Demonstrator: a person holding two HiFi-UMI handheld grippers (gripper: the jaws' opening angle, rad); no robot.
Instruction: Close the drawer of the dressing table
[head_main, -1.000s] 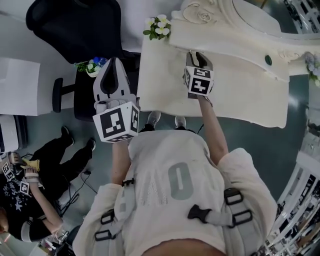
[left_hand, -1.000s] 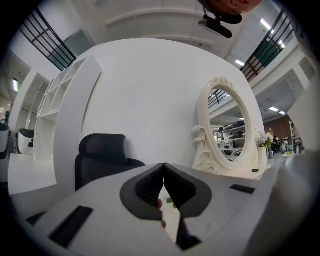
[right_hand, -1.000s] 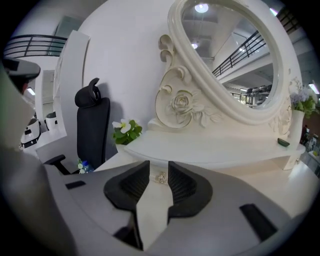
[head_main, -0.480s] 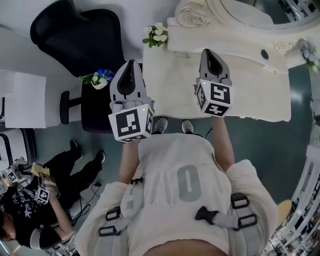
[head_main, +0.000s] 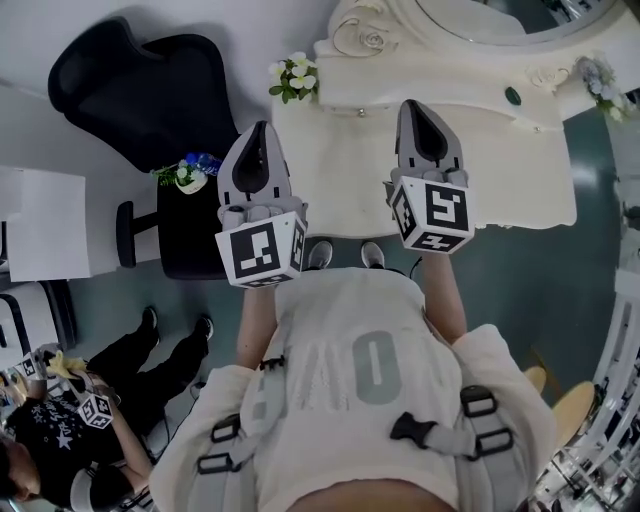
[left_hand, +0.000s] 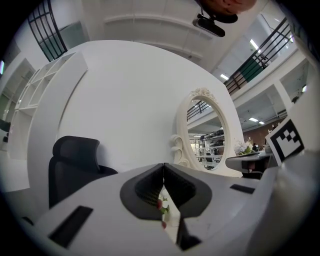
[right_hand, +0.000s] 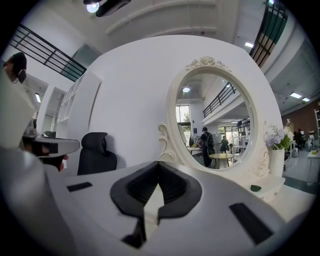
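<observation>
The cream dressing table (head_main: 500, 170) lies below me, its oval mirror (right_hand: 215, 125) standing at the back. No drawer sticks out past its front edge in the head view, and the drawer front itself is hidden. My right gripper (head_main: 415, 103) hovers level above the tabletop with its jaws shut and nothing between them (right_hand: 159, 162). My left gripper (head_main: 262, 125) is held level beside the table's left end, also shut and empty (left_hand: 163, 164). Neither gripper touches the table.
A black office chair (head_main: 140, 80) stands left of the table. White flowers (head_main: 290, 75) sit on the table's left rear corner. A black stool (head_main: 190, 225) carries another small bouquet (head_main: 185, 170). A person (head_main: 60, 430) sits on the floor at lower left.
My right gripper has risen from the table's front edge to well above the top. The left gripper has drifted a little towards the table and up.
</observation>
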